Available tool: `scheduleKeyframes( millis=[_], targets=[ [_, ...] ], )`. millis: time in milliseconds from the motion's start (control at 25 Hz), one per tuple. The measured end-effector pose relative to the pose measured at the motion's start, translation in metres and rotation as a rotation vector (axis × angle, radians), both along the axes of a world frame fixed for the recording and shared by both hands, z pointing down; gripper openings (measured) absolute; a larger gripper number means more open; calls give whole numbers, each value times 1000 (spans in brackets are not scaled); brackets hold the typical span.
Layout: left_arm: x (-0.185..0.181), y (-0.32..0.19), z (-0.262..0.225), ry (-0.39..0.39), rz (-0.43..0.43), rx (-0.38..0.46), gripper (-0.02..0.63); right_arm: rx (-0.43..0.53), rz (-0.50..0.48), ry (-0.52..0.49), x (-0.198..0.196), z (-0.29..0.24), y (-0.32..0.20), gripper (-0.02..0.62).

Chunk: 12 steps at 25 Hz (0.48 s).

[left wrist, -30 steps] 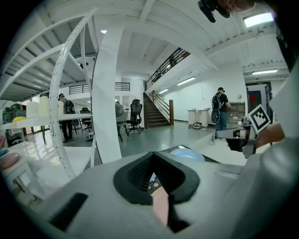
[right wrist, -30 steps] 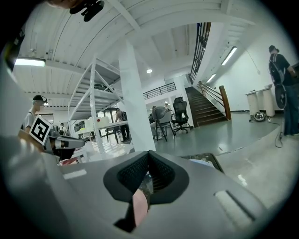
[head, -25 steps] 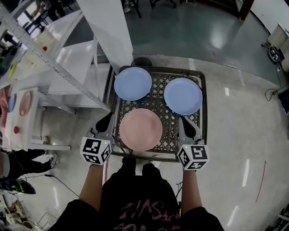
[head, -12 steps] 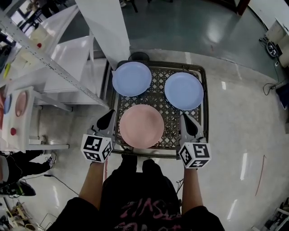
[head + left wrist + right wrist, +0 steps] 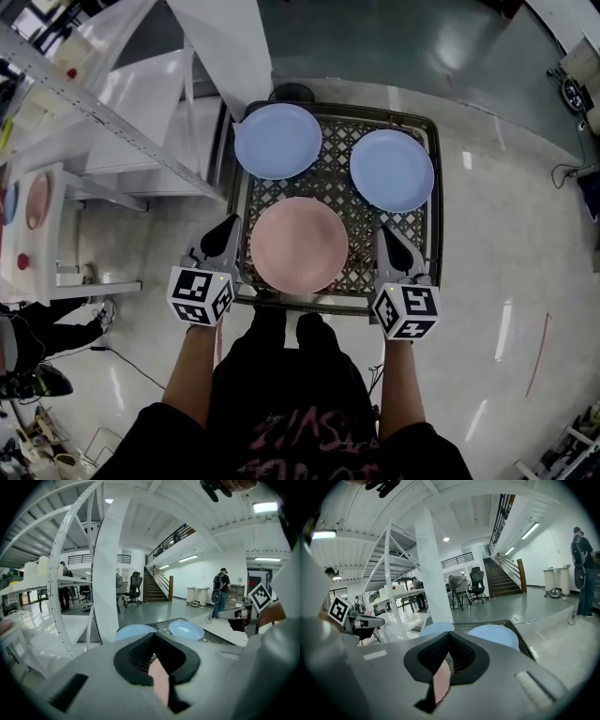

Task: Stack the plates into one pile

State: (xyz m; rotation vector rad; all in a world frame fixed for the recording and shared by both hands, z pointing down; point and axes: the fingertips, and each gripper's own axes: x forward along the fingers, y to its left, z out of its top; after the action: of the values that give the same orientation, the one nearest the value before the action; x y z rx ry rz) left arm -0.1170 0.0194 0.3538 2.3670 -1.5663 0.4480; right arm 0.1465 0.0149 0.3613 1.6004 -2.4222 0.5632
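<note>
Nothing stacked yet. Three plates flat on the mesh rack [image 5: 336,183], all apart: pink plate [image 5: 298,245] at 6 o'clock, nearest the body; blue plate [image 5: 277,141] at 11 o'clock; second blue plate [image 5: 392,170] at 1 o'clock.

Left gripper [image 5: 226,232] just beside the pink rim at 9 o'clock, right gripper [image 5: 384,239] just beside it at 3 o'clock. Fingers [image 5: 136,656] on both fully closed, gripping nothing — only a sliver of pink visible past the tips in each gripper view. Cannot tell from the head view whether either tip touches the rim.

Best guess at the step: lining up on the pink plate, before any grasp.

Failure modes from here:
- Closed fingers meeting the rim: would shove rather than grab, sliding the plate across the mesh. Need opening first.
- Low rim lying flat on the mesh: easy to pinch only the lip and lose it on the lift, or to snag a fingertip in a mesh hole.
- Uneven squeeze from 9 and 3 o'clock: likely to tip the plate or push it off the 6 o'clock edge of the rack.
- Carrying pink toward 11 or 1 o'clock: risk of clipping the other blue one close by.
- Setting down off-centre — lopsided pile, prone to slide.
</note>
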Motion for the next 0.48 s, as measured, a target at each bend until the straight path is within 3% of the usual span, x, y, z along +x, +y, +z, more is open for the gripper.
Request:
scheduleKeyframes(
  millis=[480],
  targets=[
    [-6, 7, 47, -1, -3, -85, -8, -79, -27, 9, -20, 39, 5, 12]
  ],
)
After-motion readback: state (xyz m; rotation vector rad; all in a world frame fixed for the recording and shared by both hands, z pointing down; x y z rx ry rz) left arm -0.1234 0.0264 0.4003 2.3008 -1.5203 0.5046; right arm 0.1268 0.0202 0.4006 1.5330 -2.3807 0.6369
